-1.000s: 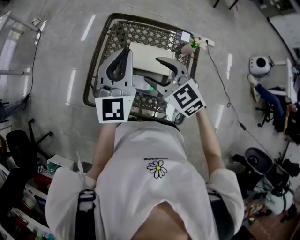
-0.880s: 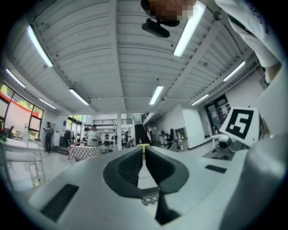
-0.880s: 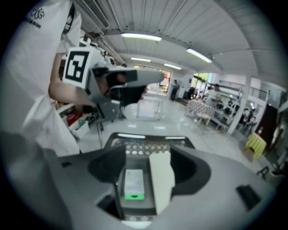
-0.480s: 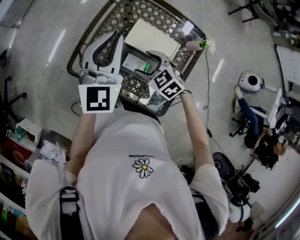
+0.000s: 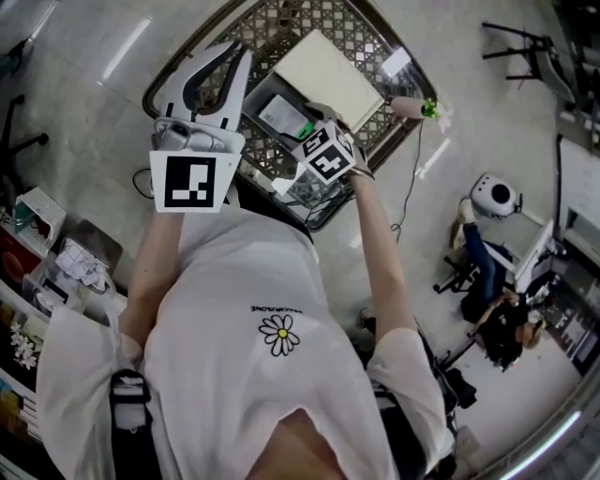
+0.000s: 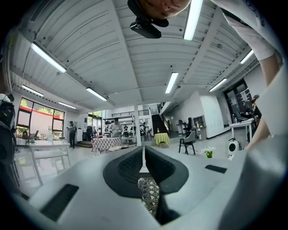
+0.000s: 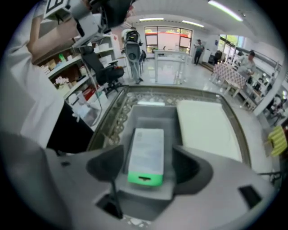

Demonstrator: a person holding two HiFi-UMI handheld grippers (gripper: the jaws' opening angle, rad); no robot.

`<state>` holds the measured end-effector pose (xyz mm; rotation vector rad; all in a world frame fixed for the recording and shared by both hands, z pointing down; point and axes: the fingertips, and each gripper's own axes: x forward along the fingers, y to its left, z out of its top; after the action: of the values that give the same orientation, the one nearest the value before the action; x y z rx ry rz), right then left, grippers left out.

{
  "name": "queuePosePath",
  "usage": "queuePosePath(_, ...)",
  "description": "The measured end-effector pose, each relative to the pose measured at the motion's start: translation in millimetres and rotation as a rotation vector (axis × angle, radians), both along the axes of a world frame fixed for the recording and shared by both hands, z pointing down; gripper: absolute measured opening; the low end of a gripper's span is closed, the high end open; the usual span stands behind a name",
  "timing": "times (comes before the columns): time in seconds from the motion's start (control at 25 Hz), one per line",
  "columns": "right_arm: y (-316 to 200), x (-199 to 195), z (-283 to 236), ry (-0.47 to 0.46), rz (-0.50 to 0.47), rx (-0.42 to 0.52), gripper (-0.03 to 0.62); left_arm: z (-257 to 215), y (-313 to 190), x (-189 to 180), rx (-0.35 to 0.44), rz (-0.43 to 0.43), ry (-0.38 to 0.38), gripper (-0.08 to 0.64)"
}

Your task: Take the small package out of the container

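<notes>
A small white package with a green end (image 7: pixel 146 155) (image 5: pixel 289 118) lies in a grey container (image 7: pixel 150 117) (image 5: pixel 261 94) inside a wire basket (image 5: pixel 281 21). My right gripper (image 7: pixel 146 170) (image 5: pixel 309 117) points steeply down over it. Its jaws have just been opening and stand open. The package lies between them, and the pads are clear of its sides. My left gripper (image 5: pixel 241 54) (image 6: pixel 143 155) is held level above the basket's left side. It is shut with nothing in it, and only basket lattice shows below its pads.
A flat white box (image 5: pixel 328 80) (image 7: pixel 207 128) lies in the basket right of the grey container. A pink and green thing (image 5: pixel 414 107) hangs at the basket's right corner. Shelves with goods (image 5: pixel 37 244) stand left; a cable (image 5: pixel 412 178) and a white device (image 5: pixel 492 197) lie right.
My right gripper has tipped downward and sunk into the basket, ending over the package. My left gripper has shifted a little over the basket's left side and stays shut.
</notes>
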<state>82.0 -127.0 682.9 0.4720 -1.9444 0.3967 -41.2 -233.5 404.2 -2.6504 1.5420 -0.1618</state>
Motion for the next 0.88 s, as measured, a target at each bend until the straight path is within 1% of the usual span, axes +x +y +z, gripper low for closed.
queuePosePath(0.2, 5.6, 1.0, 24.1, 0.091, -0.024, -0.051, 0.324, 6.8, 0.4, -9.3, -0.009, -0.028, 0.015, 0.044)
queuePosePath(0.32, 4.6, 5.5, 34.7, 0.139, -0.02, -0.073, 0.324, 8.8, 4.7, -11.1, -0.021, -0.034, 0.023, 0.044)
queuePosePath(0.52, 2.9, 2.9, 46.2, 0.17, 0.006, -0.097, 0.322, 14.4, 6.1, -20.9, -0.035, -0.054, 0.041, 0.044)
queuePosePath(0.6, 3.5, 2.4, 49.9, 0.197, 0.015, -0.105, 0.322, 16.5, 5.6, -27.6, -0.039, -0.069, 0.048, 0.044)
queuePosePath(0.72, 3.7, 4.2, 57.9, 0.247, 0.032, -0.118, 0.322, 18.4, 5.3, -35.5, -0.036, -0.084, 0.046, 0.044)
queuePosePath(0.88, 4.2, 8.7, 59.4, 0.27, 0.047, -0.123, 0.322, 17.7, 8.0, -38.9, -0.03, -0.095, 0.062, 0.044)
